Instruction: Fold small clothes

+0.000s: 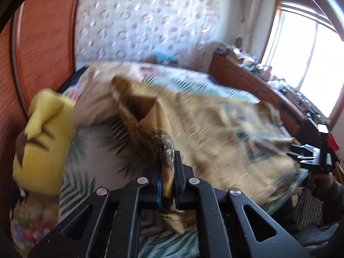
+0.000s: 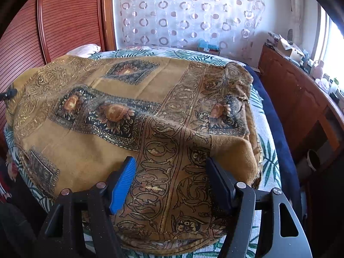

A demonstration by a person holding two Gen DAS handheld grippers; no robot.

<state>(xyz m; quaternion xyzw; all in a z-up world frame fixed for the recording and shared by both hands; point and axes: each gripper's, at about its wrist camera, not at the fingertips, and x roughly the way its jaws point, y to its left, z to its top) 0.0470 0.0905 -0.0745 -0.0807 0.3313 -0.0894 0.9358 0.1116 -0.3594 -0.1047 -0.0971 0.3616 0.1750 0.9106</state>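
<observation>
An ochre cloth (image 2: 133,90) with black and gold sunflower panels lies spread over the bed. In the left wrist view my left gripper (image 1: 168,167) is shut on a lifted fold of this cloth (image 1: 159,129), which rises as a peaked ridge in front of the fingers. My right gripper (image 2: 171,172) stands open over the cloth's near edge, its blue pad (image 2: 121,185) and black pad (image 2: 219,185) set wide apart, with the flat patterned border between them and unpinched. The right gripper (image 1: 316,152) also shows at the right of the left wrist view, in a hand.
The bed sheet (image 2: 265,150) has a palm-leaf print. A yellow plush toy (image 1: 43,142) lies at the left by the wooden headboard (image 1: 43,43). A cluttered wooden cabinet (image 2: 301,90) runs along the right, under a bright window (image 1: 311,49). A patterned curtain (image 2: 182,10) hangs behind the bed.
</observation>
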